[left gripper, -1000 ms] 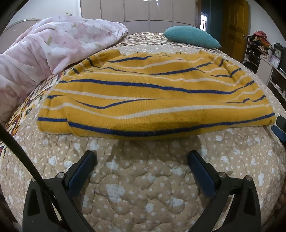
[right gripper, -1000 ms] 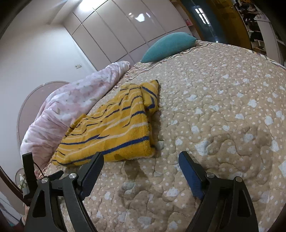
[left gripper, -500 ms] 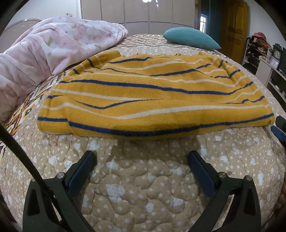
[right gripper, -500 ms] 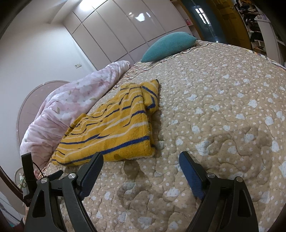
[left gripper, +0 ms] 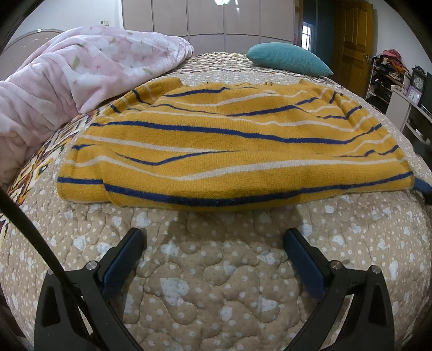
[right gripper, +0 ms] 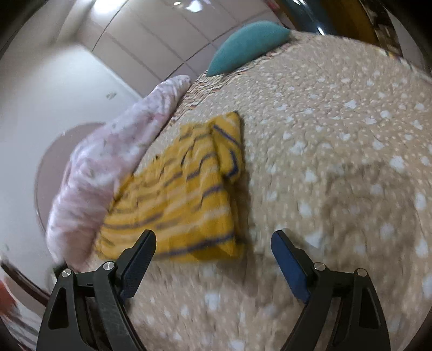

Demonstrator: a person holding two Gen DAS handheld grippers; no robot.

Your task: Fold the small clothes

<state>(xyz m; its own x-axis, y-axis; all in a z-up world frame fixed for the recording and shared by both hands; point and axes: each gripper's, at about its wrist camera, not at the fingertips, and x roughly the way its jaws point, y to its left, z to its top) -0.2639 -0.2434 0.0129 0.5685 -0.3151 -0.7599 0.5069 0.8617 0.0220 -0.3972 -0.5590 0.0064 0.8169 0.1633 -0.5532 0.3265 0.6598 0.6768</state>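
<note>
Right wrist view has swung and rolled since half a second ago: the picture is now motion-blurred, and the yellow striped sweater (right gripper: 186,194) has slid from the left side of the frame to nearer its middle, its near hem now reaching between the finger pads. Left wrist view unchanged; sweater (left gripper: 232,143) sits where it did.

Sweater: yellow knit, blue and white stripes, lying flat on the quilt (left gripper: 216,270), sleeves folded in over the body. In the left view it lies ahead of the jaws, beyond both fingertips, hem clear of them with a strip of bare quilt between. In the right view its near corner lies just ahead of the gap, closer to the left finger; contact not visible.

Left gripper (left gripper: 214,237): jaws wide, nothing between them, only quilt below. Right gripper (right gripper: 213,240): jaws wide, nothing gripped. A blue pad of the right gripper shows at the far right edge of the left view, just beside the sweater's right hem corner.

Outward: pink floral blanket (left gripper: 81,70) bunched ahead and left of the left jaws, touching the sweater's far left edge. Teal pillow (left gripper: 289,58) well beyond the sweater, ahead and right. White wardrobe doors (left gripper: 205,24) behind the bed; wooden door (left gripper: 353,40) far right.
</note>
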